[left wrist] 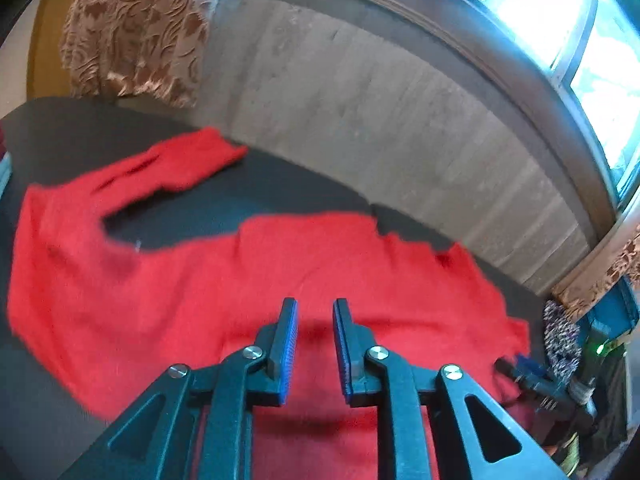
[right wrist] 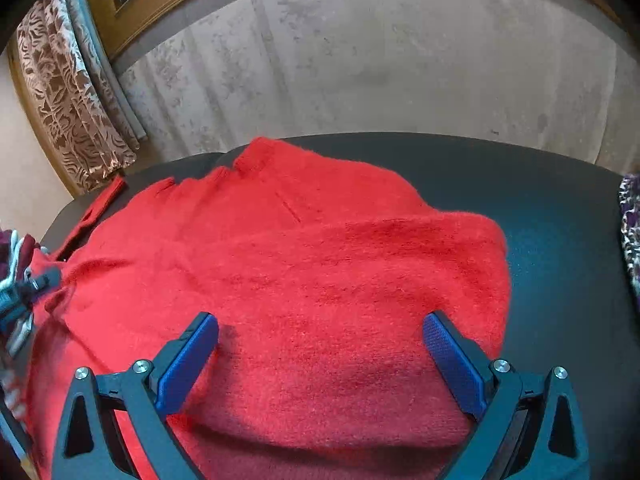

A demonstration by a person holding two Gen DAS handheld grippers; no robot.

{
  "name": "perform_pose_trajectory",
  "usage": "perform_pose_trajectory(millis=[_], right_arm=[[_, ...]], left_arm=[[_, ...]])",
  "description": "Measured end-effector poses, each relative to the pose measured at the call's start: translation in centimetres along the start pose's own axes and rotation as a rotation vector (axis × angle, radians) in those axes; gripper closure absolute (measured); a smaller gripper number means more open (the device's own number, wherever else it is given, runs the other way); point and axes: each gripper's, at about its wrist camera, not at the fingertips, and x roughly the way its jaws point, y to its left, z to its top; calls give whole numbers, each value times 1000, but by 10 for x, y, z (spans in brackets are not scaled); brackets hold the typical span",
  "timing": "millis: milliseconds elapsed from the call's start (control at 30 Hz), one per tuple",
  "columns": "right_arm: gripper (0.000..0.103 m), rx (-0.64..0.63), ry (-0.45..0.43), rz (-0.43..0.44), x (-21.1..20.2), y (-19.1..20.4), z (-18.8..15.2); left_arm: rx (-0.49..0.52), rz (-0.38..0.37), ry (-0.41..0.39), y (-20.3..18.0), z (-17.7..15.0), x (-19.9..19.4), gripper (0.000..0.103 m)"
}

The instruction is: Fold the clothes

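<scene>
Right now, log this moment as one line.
item: fuzzy red knit sweater spread on dark tabletop | left claw: narrowly open, empty | right claw: wide open, empty

A dark grey padded surface (left wrist: 280,192) is carrying the load and is running up to a pale wall at its far edge. A red knitted sweater (left wrist: 248,280) is lying spread directly on this surface, with one sleeve (left wrist: 180,164) extending toward the far left corner. In the right wrist view, the sweater (right wrist: 304,264) is covering the centre and left of the surface (right wrist: 560,240), while the right portion is showing bare. A patterned dark-and-white fabric item (right wrist: 630,220) is sitting at the right edge.
</scene>
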Motion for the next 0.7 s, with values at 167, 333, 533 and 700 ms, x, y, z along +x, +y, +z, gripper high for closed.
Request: perform_pose_trajectory(millis=[167,333,533,700], right_arm=[[0,-37,23,-43,4,8,3],[0,-28,10,-36,1,3,1],[0,-40,0,-53,2,6,0],[0,-17,-26,-3,1,-3,3]], left_arm=[[95,15,57,-23,28,39,81],[225,-148,171,-77,32,78,77],[405,-373,287,-151,44,129,59],[488,-364,363,-178,56,176,58]])
